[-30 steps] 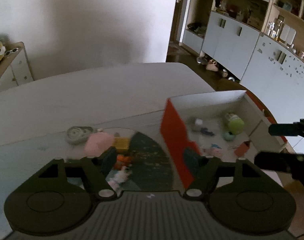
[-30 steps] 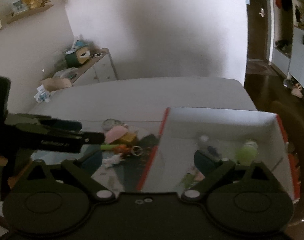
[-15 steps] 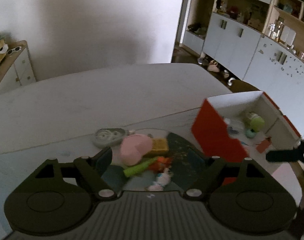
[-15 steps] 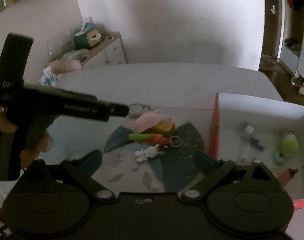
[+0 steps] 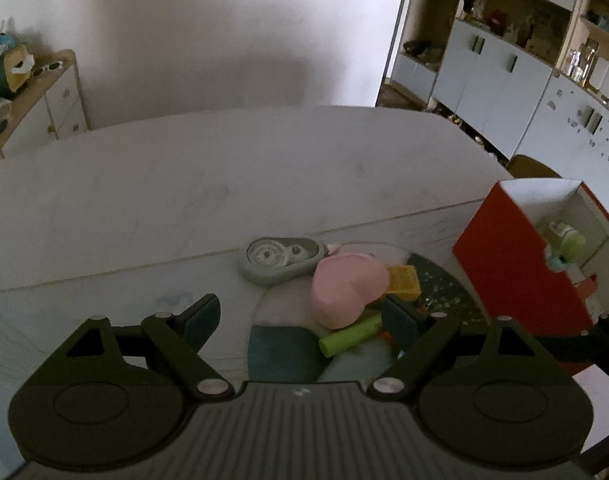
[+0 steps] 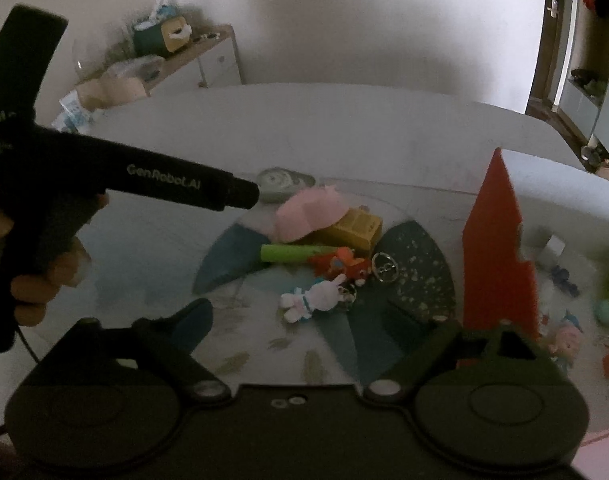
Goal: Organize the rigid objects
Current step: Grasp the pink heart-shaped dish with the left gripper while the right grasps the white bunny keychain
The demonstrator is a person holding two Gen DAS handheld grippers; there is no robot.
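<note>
A pile of small items lies on a round patterned mat (image 6: 418, 268). In it are a pink piece (image 6: 308, 214), a yellow block (image 6: 354, 226), a green marker (image 6: 292, 254), an orange toy (image 6: 340, 264), a key ring (image 6: 385, 267) and a white rabbit figure (image 6: 312, 298). A grey tape dispenser (image 5: 280, 258) sits just behind the pile. My left gripper (image 5: 300, 320) hangs open just short of the pink piece (image 5: 346, 290) and the marker (image 5: 350, 340). My right gripper (image 6: 300, 324) is near the rabbit, its jaws closing with nothing between them.
A red-walled box (image 6: 500, 256) stands to the right of the mat, with several small toys inside, among them a green one (image 5: 572, 242). A hand (image 6: 44, 280) holds the left gripper's handle (image 6: 176, 184) above the table's left side. A low cabinet (image 5: 60, 100) stands at the back left.
Both views have swung left, from the box to the pile on the mat, and come down closer to it. The left gripper's handle now reaches further into the right wrist view.
</note>
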